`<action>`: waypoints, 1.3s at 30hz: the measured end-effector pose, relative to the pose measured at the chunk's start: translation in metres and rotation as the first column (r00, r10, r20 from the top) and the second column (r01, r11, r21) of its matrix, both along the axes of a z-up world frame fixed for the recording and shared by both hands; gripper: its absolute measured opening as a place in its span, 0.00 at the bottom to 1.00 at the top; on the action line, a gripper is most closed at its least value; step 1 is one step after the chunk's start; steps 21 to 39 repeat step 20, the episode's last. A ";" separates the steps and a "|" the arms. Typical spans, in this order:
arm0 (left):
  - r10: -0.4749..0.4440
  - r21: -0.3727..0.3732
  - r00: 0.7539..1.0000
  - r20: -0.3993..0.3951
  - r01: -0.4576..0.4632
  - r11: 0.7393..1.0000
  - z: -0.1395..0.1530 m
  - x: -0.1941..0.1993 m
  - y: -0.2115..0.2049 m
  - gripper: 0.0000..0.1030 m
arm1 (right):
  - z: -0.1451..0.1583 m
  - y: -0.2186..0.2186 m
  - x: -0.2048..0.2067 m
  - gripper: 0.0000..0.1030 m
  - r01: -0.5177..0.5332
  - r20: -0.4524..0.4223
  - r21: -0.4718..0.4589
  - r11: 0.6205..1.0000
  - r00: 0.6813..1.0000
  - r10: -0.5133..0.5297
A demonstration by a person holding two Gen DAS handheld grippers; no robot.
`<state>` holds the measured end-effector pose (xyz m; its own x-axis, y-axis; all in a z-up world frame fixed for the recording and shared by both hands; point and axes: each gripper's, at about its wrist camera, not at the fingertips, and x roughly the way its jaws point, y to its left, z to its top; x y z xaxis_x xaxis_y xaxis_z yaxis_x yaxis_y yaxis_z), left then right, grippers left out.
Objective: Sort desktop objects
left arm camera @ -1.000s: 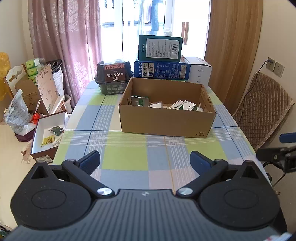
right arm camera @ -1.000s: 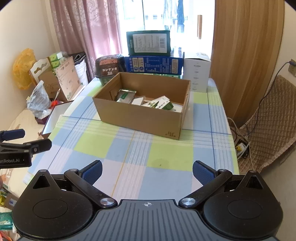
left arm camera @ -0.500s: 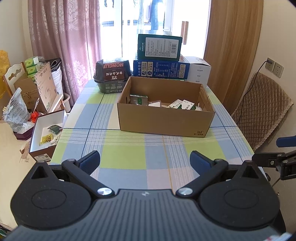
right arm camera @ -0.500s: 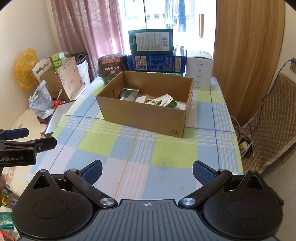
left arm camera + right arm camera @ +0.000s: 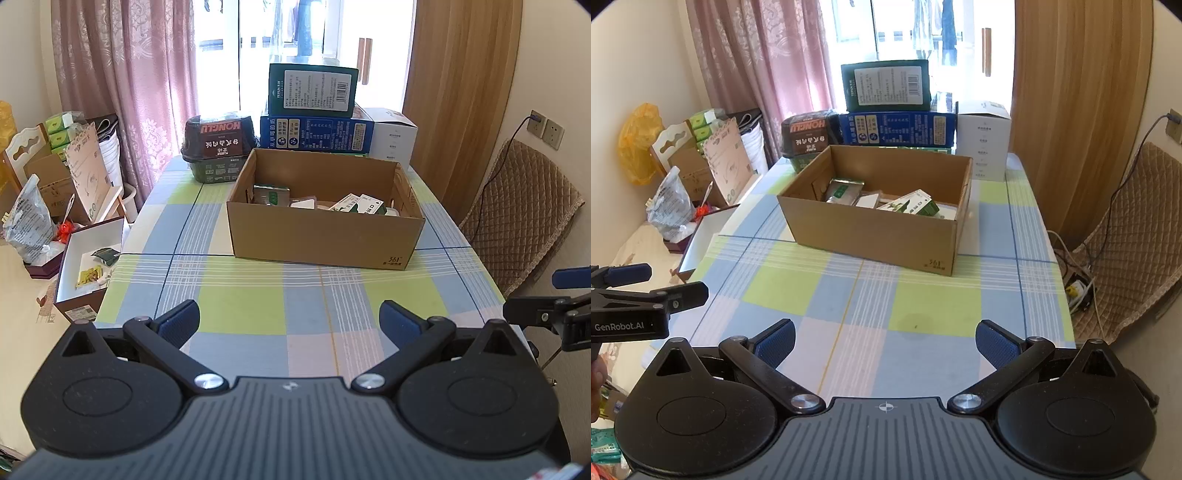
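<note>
Nearest, the left gripper (image 5: 290, 319) hovers over the checked tablecloth (image 5: 258, 295) with its blue-padded fingers spread wide and nothing between them. Likewise the right gripper (image 5: 885, 341) is spread wide and grips nothing above the same cloth. Each camera catches the other tool at its edge: the left view shows the right gripper's tips at its far right, cut off by the frame, while the right view shows the left gripper from the side at its far left, with lettering on its body and part of a hand (image 5: 596, 384) at the very edge.

Straight ahead of both tongs, well apart from the fingertips, stands the open cardboard box (image 5: 325, 236) with the sorted things inside: a green-and-silver packet (image 5: 844, 190) toward the left wall and a green-and-white carton (image 5: 912, 203) lying tilted toward the middle. The box's front wall hides its floor in the left view; the right view looks in more steeply, though the small white items stay hard to make out.

Beyond the box, a dark tub (image 5: 219, 147) sits to the left, a blue box (image 5: 314, 133) carries a green box (image 5: 312, 90) on top, and a white box (image 5: 393, 138) stands to the right. Only the right view shows cables (image 5: 1078, 284) on the floor by the quilted chair (image 5: 1134, 236); the left view shows more of an open white-lined box (image 5: 88, 258) beside the table's left edge.
</note>
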<state>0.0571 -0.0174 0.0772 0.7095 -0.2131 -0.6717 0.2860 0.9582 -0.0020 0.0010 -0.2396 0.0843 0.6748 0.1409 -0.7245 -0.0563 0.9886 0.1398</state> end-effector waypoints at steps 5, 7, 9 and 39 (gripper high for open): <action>0.002 0.000 1.000 -0.003 -0.002 1.000 -0.001 0.001 0.000 0.99 | -0.002 -0.002 0.000 0.98 0.009 -0.002 0.002 1.000 1.000 -0.009; -0.002 0.001 1.000 -0.004 0.002 1.000 -0.002 0.001 -0.001 0.99 | -0.002 -0.003 0.000 0.98 0.010 -0.004 0.003 1.000 1.000 -0.010; -0.003 0.000 1.000 -0.008 0.003 1.000 -0.003 0.002 -0.002 0.99 | -0.003 -0.003 0.000 0.98 0.010 -0.005 0.003 1.000 1.000 -0.010; -0.010 -0.038 1.000 -0.007 0.010 0.999 -0.006 0.000 -0.002 0.99 | -0.007 0.000 -0.003 0.98 0.011 -0.011 0.003 1.000 1.000 -0.011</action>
